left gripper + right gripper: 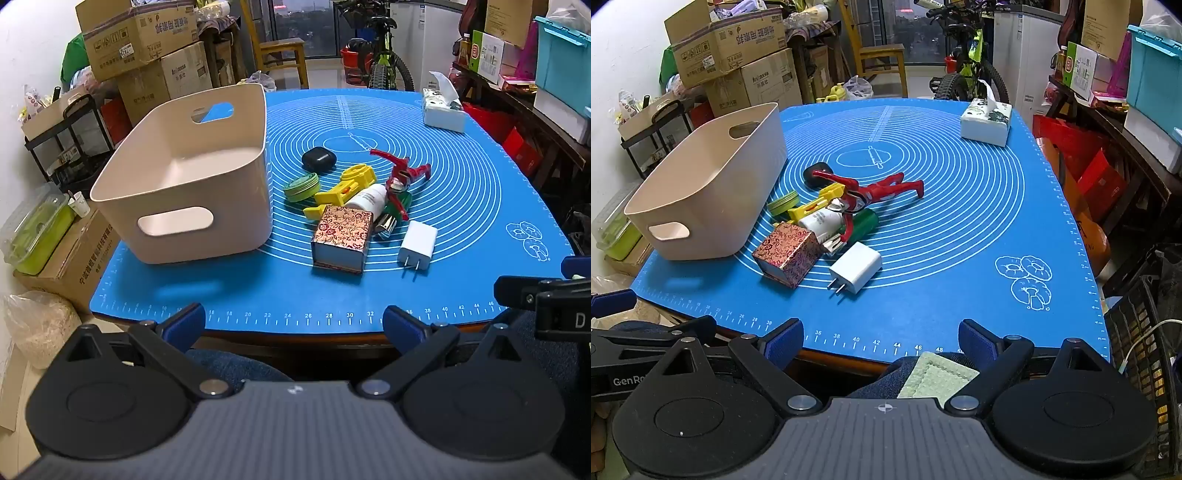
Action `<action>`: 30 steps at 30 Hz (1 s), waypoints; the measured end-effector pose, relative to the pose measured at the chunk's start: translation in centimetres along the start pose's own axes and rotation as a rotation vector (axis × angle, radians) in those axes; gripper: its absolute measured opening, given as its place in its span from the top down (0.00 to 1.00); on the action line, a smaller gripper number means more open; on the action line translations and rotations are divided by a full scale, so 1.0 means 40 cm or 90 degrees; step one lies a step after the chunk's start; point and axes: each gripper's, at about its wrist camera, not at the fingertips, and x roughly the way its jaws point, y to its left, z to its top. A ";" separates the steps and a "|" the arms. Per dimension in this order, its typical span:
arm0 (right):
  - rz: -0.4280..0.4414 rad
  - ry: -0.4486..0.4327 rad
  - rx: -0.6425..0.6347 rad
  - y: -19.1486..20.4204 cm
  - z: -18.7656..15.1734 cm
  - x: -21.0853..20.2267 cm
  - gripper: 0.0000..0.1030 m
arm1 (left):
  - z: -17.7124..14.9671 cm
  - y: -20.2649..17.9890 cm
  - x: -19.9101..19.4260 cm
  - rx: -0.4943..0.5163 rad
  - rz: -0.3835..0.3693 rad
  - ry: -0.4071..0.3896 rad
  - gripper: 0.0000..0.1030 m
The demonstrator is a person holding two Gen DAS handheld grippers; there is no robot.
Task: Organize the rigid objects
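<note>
An empty beige bin [192, 177] [701, 192] stands on the left of the blue mat [461, 221] [960, 221]. Beside it lies a heap: a patterned red box [341, 238] [788, 254], a white charger [417, 245] [855, 271], a white bottle [369, 199] [823, 221], a red figure [400, 173] [882, 190], a yellow toy [347, 190] [816, 206], a green round tin [301, 186] [783, 202] and a black case [318, 158] [820, 172]. My left gripper [293, 325] and right gripper [881, 338] hang open and empty over the table's near edge.
A tissue pack [443, 110] [986, 123] sits at the mat's far right. Cardboard boxes [147, 48], a chair [280, 51] and a bicycle [967, 66] stand behind the table. A shelf with boxes [1108, 110] runs along the right. A person's knees show below the grippers.
</note>
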 end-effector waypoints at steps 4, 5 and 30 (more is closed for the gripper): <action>0.000 0.000 0.000 0.001 0.000 0.001 0.11 | 0.000 0.000 0.001 0.000 0.001 0.003 0.02; 0.000 0.000 -0.001 0.001 0.000 0.001 0.11 | 0.000 -0.001 0.001 0.000 0.001 0.003 0.02; 0.002 0.002 0.003 -0.001 0.000 0.005 0.11 | -0.003 -0.004 0.006 -0.001 0.000 0.005 0.02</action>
